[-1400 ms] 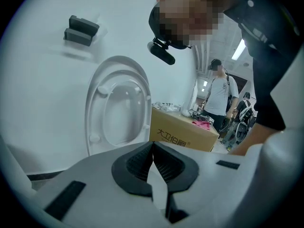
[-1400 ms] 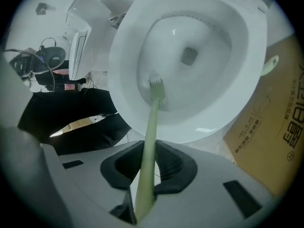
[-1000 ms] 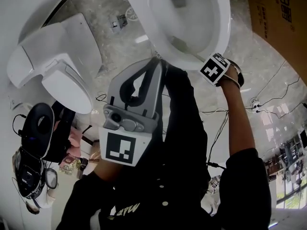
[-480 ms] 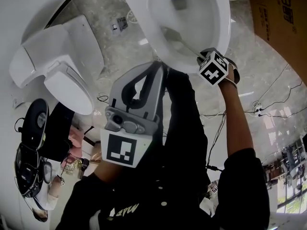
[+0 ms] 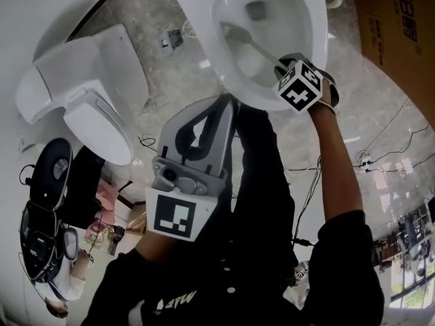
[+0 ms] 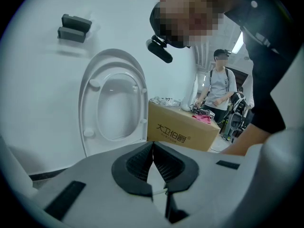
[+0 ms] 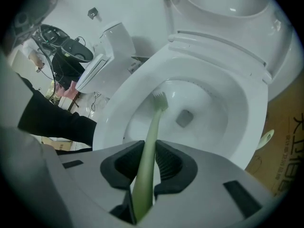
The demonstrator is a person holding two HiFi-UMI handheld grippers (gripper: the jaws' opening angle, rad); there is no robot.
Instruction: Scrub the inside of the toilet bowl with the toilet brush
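A white toilet bowl [image 5: 309, 19] fills the top of the head view, and in the right gripper view the toilet bowl [image 7: 247, 103] lies just past the jaws. My right gripper [image 7: 148, 164] is shut on the pale green toilet brush [image 7: 151, 132]; its head [image 7: 160, 100] rests against the bowl's inner left wall, left of the drain [image 7: 185, 118]. In the head view the toilet brush [image 5: 250, 44] reaches from the right gripper [image 5: 284, 68] into the bowl. My left gripper [image 5: 204, 117] is held at chest height, shut with nothing in it; the left gripper [image 6: 153, 161] points at another toilet's raised lid [image 6: 114, 106].
A second toilet [image 5: 81, 97] stands at the left on the marble floor [image 5: 163, 66]. A cardboard box [image 5: 401, 26] is at the upper right, and the box [image 6: 183, 132] shows past the left jaws. Cables [image 5: 380, 155] trail on the floor at the right. A person [image 6: 221, 91] stands behind.
My right gripper has moved up towards the bowl, and the brush head has slid from the near wall to the left inner wall. The left gripper has barely moved.
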